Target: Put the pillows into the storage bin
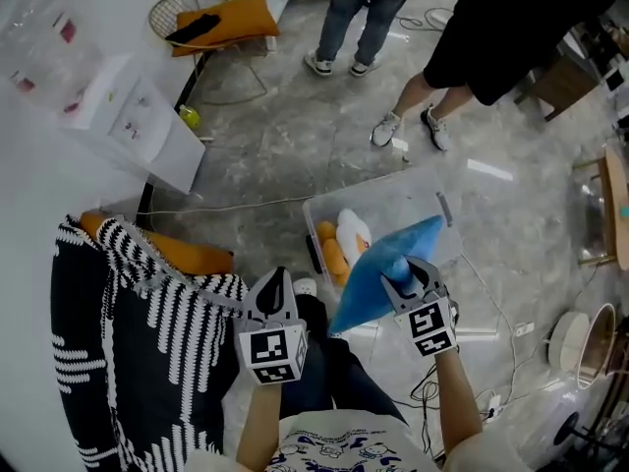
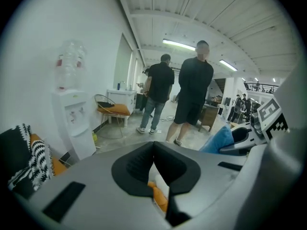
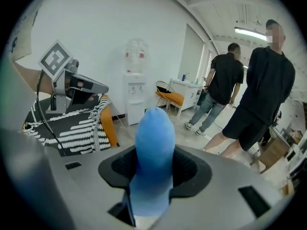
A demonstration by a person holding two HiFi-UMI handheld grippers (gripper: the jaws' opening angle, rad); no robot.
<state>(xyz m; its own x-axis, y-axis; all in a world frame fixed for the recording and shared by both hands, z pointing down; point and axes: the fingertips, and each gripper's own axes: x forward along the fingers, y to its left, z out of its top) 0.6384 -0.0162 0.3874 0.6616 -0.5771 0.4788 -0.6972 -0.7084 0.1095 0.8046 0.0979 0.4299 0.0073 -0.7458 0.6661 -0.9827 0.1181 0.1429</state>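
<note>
My right gripper (image 1: pixel 401 281) is clamped on a blue pillow (image 1: pixel 378 268): in the right gripper view the fabric bulges up between the two dark pads, which pinch it from both sides. From the head view the pillow hangs slantwise from the jaws, one corner pointing toward me and the other reaching over the near side of the clear storage bin (image 1: pixel 418 197), though I can't judge how high above the rim it is. The bin stands on the marbled floor (image 1: pixel 295 146) just ahead of my feet, and an orange pillow (image 1: pixel 332 254) and a white pillow (image 1: pixel 354 234) already lie inside, against its left end. My left gripper (image 1: pixel 276 288) is pressed closed with nothing in it, the pad tips meeting, and sits just left of the bin. At my left, a black-and-white striped throw (image 1: pixel 128 342) drapes over an orange cushion (image 1: pixel 187 256). Farther off, a water dispenser (image 1: pixel 133 116) stands by the wall, and two people (image 1: pixel 359 8) stand beyond the bin.
</note>
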